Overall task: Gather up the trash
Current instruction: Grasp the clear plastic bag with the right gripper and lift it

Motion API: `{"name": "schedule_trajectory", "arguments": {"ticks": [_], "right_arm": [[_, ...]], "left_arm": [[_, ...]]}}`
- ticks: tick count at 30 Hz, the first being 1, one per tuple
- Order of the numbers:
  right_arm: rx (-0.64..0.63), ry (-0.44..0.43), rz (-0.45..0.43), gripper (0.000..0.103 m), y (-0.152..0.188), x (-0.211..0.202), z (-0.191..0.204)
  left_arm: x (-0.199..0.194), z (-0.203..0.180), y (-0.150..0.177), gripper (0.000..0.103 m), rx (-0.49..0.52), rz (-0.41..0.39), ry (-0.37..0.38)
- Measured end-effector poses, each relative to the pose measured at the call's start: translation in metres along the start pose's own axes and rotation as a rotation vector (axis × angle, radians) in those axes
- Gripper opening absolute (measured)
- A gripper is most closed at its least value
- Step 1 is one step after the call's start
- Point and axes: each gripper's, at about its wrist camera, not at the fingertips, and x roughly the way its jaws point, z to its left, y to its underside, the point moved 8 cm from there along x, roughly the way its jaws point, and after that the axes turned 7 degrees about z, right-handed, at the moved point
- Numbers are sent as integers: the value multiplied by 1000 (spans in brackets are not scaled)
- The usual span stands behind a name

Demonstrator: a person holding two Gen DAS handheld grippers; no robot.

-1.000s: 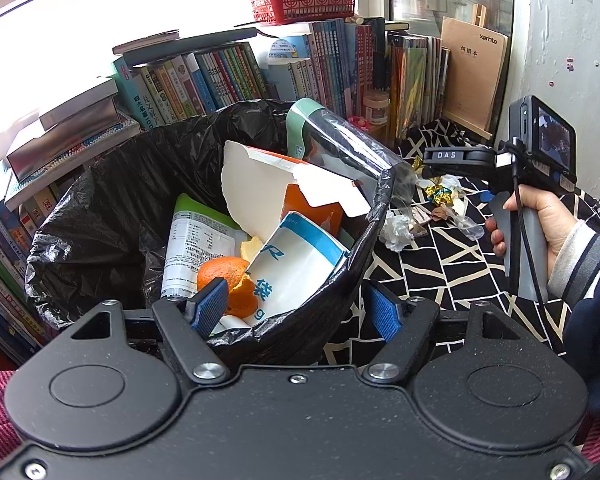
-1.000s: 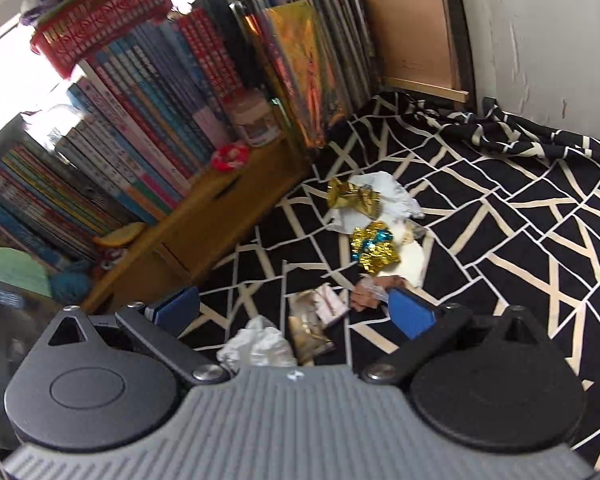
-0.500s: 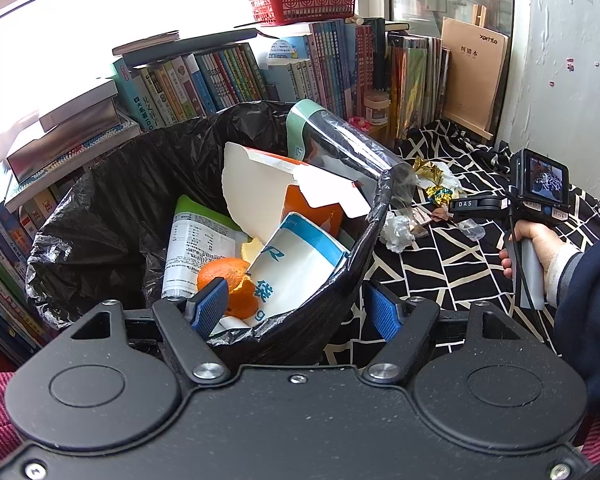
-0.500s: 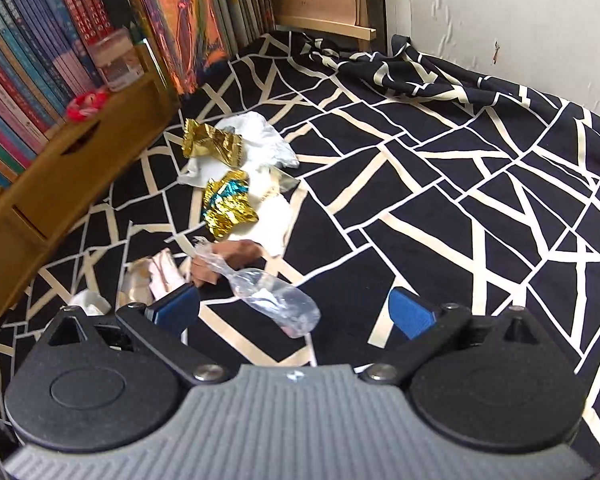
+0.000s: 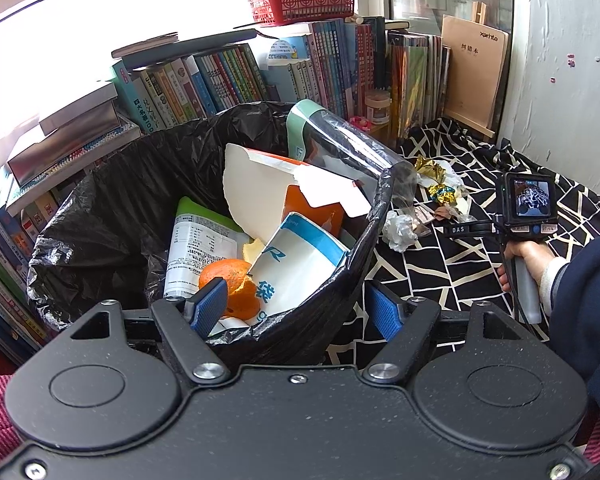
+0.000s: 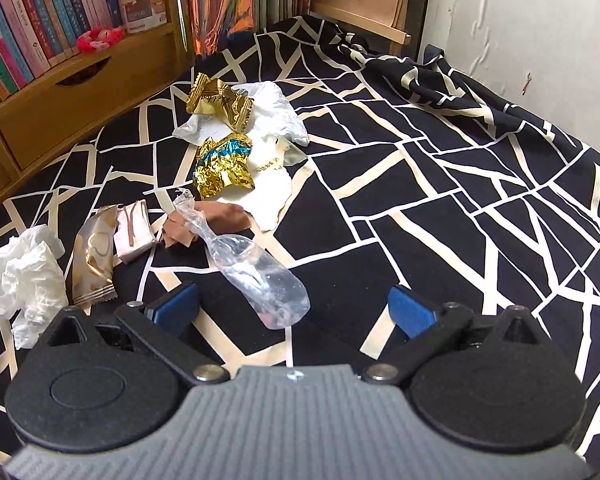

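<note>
Right gripper: jaws spread, empty, nearer arm to the litter. Clear plastic wrapper: on the patterned cloth just ahead, between the jaws, long axis toward 11 o'clock. Left gripper: half spread, straddling the bin rim without pinching it. Bin bag: holds orange peel, cartons, paper. Foil wrappers: farther, 11 o'clock.
</note>
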Motion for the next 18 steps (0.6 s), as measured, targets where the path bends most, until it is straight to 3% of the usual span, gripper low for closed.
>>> {"name": "schedule_trajectory", "arguments": {"ticks": [6, 12, 18], "right_arm": [[8, -3, -61, 103, 3, 1, 0], [-5, -14, 12, 103, -3, 0, -1], [-57, -50, -38, 82, -4, -12, 17]], "left_arm": [[0, 0, 0, 74, 0, 0, 0], [0, 0, 0, 74, 0, 0, 0], [0, 0, 0, 74, 0, -1, 0]]}}
